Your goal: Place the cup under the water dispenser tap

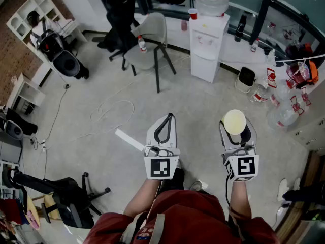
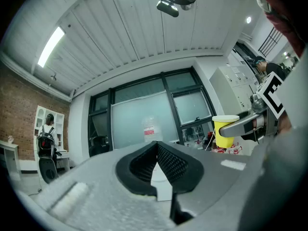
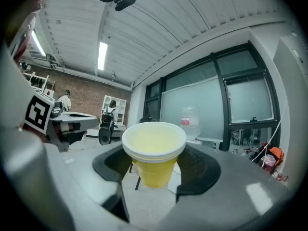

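The jaws of the right gripper [image 1: 238, 135] stand wide and clasp the yellow cup [image 1: 234, 121] upright so it rides steady, the left gripper [image 1: 165, 128] idles with jaws closed on nothing, and the water dispenser [image 1: 208, 47] waits far across the floor [image 1: 203, 105].
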